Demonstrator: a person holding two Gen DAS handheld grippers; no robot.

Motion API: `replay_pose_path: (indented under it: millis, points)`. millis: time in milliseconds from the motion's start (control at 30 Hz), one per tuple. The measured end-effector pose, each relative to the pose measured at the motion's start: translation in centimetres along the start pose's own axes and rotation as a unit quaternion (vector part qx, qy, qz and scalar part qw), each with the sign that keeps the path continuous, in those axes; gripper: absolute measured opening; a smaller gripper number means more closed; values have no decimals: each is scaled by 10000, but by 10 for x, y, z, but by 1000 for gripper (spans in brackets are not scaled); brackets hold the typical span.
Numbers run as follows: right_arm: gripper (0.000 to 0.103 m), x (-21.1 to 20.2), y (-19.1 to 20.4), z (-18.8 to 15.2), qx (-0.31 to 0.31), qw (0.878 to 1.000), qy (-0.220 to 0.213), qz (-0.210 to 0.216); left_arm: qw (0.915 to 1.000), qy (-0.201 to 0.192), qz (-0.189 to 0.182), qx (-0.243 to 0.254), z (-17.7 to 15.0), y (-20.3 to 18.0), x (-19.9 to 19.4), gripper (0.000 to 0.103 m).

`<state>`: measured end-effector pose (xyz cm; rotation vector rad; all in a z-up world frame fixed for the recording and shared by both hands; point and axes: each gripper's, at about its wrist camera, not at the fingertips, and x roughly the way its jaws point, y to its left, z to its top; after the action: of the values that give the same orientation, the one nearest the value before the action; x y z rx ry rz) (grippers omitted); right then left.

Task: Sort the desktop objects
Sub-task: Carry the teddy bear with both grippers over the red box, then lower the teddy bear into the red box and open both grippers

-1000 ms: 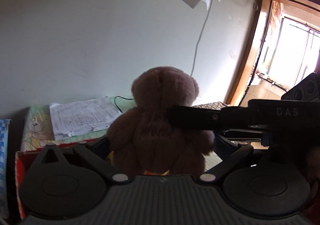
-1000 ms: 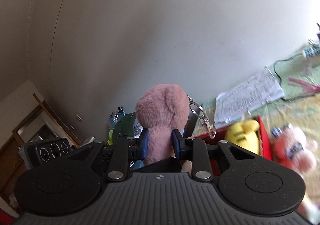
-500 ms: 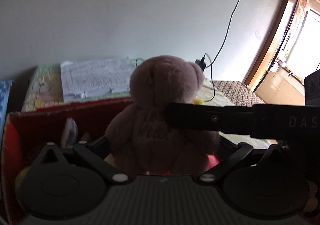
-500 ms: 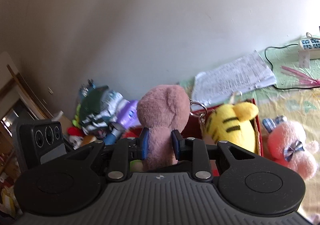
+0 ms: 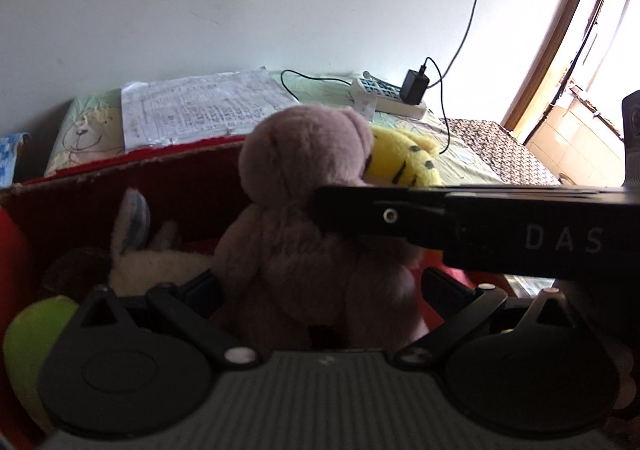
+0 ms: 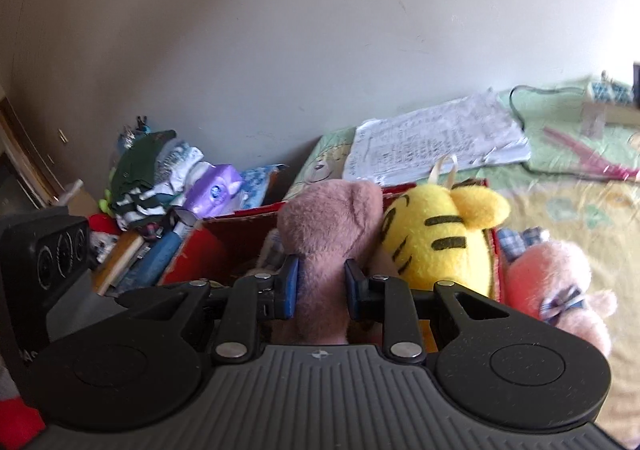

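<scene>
Two views show one brown teddy bear point(image 5: 304, 186) held upright above a red box point(image 5: 120, 178).

From the left wrist, the bear's long axis runs top to bottom, head up, its back toward the camera. The left tongs point(image 5: 320, 286) stand wide, one finger on each side of the bear's lower body; whether they touch it cannot be told. The right tongs point(image 5: 344, 210) reach in level from the right and meet the bear below its head. A yellow striped plush point(image 5: 400, 162) lies just behind the bear.

From the right wrist, the right tongs point(image 6: 321, 286) are narrow, their blue pads point(image 6: 290, 286) pressed on the bear point(image 6: 328, 226) at the neck, head above them. The yellow plush point(image 6: 436, 238) touches the bear's right side, and a pink plush point(image 6: 548, 278) lies beside the box point(image 6: 208, 246) on the table point(image 6: 580, 202).
</scene>
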<state>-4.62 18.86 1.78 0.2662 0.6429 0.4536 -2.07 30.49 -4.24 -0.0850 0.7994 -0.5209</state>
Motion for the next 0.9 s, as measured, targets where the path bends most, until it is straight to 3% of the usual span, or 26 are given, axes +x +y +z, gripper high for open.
replay_pose_path:
  millis: [200,367,567,700,900]
  points:
    - [23,2,4,-1,-348,9991,24,-231,9995,195,-225,-106,-2,-1,9,101]
    - [23,14,7,1,-488,9981,248,-283,9993,371,-90,-36,2,4,12,101]
    - [23,30,26,-4,-1108,9899,491,-731,9988,415,86,255,-1,6,6,93]
    - [25,36,23,-4,-1065,9901,571,-714,9990,401,43,197,-3,11,6,89]
    - [30,27,9,-6,-422,9978,345,-384,9988,423,101,235,-2,11,8,90]
